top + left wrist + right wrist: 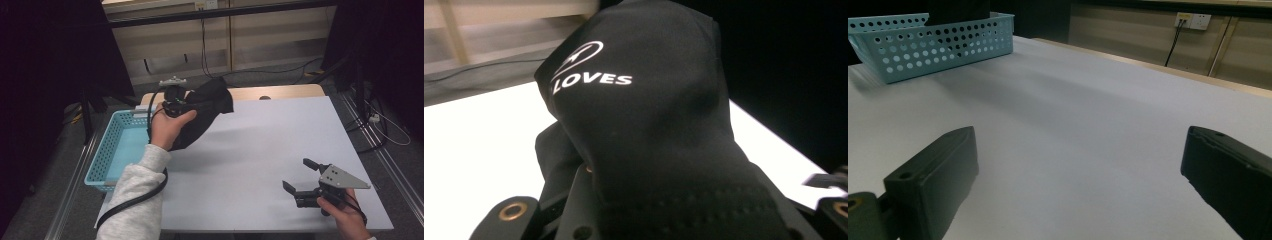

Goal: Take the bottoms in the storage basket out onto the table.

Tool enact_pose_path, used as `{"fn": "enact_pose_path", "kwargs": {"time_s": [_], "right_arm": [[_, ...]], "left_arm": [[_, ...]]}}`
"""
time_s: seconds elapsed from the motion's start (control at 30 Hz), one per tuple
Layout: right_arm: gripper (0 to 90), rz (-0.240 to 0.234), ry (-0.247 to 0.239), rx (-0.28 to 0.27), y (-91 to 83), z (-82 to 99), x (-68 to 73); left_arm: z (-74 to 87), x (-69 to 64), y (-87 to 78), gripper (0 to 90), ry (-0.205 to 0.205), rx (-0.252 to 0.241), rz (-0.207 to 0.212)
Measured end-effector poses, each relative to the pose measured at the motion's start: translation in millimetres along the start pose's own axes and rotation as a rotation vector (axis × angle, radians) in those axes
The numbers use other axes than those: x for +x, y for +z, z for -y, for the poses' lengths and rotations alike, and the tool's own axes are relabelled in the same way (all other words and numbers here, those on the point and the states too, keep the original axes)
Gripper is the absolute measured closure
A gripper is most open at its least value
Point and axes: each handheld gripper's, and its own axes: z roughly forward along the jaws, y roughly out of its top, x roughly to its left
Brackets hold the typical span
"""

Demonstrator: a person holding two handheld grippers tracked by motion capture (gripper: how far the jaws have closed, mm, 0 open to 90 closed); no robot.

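left claw holding a black glove up beside the basket

the white worktop (260, 150) carries a blue basket (107, 150) at its left edge. the black glove (202, 112) hangs in the air just right of the basket, above the worktop's far left part, white lettering on its fabric. the left claw (187, 102) is clamped on the glove. the right claw (300, 176) rests low at the near right, jaws spread with nothing between them.

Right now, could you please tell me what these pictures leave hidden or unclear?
- High view: left gripper jaws, covered by the black glove and the hand.
- Left gripper view: glove print, first letters lost in a fold.
- High view: blue basket floor, part hidden behind the sleeve.
- Right gripper view: right gripper jaw tips, cut by the frame's edges.
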Motion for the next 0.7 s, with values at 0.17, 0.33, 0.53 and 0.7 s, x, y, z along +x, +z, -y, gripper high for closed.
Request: {"fn": "enact_pose_path", "kwargs": {"time_s": [0.17, 0.33, 0.53, 0.7], "right_arm": [[1.0, -0.002, -0.005, 0.001, 0.1, 0.1, 0.5], [1.1, 0.003, -0.002, 0.005, -0.7, 0.4, -0.2], [1.0, 0.009, -0.006, 0.008, 0.6, 0.1, -1.5], [1.0, 0.001, -0.028, 0.018, 3.8, -1.6, 0.9]], "left_arm": [[2.9, -23.9, 17.7, 68.3, 0.003, -0.017, 0.087], [27.7, -20.4, 32.2, 59.2, 0.070, 0.044, -0.002], [57.6, -4.7, 34.2, 24.1, 0.094, 0.048, -0.080], [80.5, 11.0, 25.4, 14.0, 0.078, 0.072, -0.142]]}}
